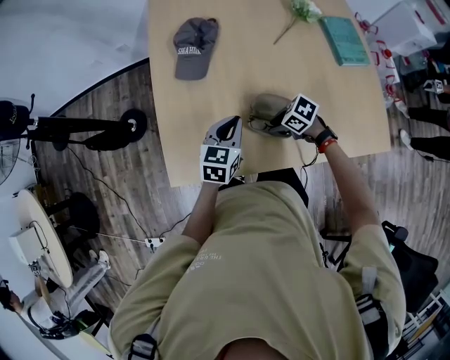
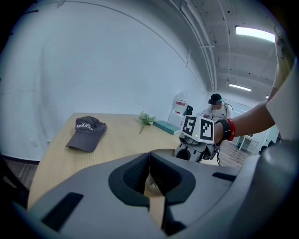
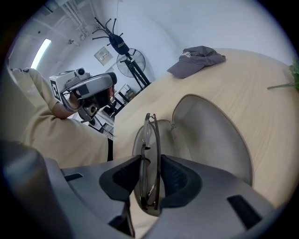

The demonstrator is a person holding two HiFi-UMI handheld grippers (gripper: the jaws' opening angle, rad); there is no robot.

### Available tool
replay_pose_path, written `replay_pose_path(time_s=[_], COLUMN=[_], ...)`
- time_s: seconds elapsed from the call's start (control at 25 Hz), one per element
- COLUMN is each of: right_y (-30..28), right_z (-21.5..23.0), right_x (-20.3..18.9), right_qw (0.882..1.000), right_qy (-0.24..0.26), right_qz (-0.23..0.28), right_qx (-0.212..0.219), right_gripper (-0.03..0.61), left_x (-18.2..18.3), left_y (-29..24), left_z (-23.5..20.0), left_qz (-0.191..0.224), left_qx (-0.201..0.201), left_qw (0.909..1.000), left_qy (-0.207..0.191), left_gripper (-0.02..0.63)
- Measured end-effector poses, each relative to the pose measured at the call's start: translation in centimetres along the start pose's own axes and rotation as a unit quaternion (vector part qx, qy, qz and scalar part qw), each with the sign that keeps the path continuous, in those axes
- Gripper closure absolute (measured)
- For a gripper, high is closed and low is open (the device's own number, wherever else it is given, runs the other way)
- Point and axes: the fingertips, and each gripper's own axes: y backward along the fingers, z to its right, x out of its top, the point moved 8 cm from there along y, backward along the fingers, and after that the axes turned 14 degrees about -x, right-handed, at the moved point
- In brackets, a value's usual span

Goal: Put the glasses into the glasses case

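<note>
A light wooden table (image 1: 211,91) stands on a floor of dark wooden planks (image 1: 119,197). On the far left part of the table lies a grey fabric baseball cap (image 1: 195,48). On the far right part of the table lies a flat teal book (image 1: 344,40), and just beside it a small green plant sprig with pale flowers (image 1: 301,13). Left of the table, on the floor, is a black stand with a round head (image 1: 105,130). A round white side table (image 1: 42,239) is further away from the table on that side.

A pale rectangular wooden table (image 1: 232,91) fills the upper centre, dark wood-plank floor (image 1: 119,190) at left; white ceiling strip lights (image 2: 254,32) glow upper right.
</note>
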Motion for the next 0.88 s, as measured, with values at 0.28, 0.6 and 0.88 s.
replay_pose_path(time_s=[0.28,0.6,0.88], right_y=[-1.4,-1.5,-0.9], right_z=[-0.4,-0.4,-0.4], right_x=[0.2,0.7,1.2], right_qw=[0.999,0.996,0.991], right_qy=[0.032,0.036,0.053], right_qz=[-0.042,-0.061,-0.051], right_qx=[-0.008,-0.056,-0.110], right_gripper=[0.437,0.409,0.380], left_x=[-0.3,0.1,0.1], left_y=[0.0,-0.6,-0.9], left_z=[-0.7,-1.0,-1.1], left_qz=[-0.003,-0.003,-0.003], left_qx=[-0.004,-0.008,-0.010], left_qw=[1.0000,1.0000,0.9999], left_qy=[-0.001,-0.001,-0.002], left_gripper=[0.591,0.591,0.591])
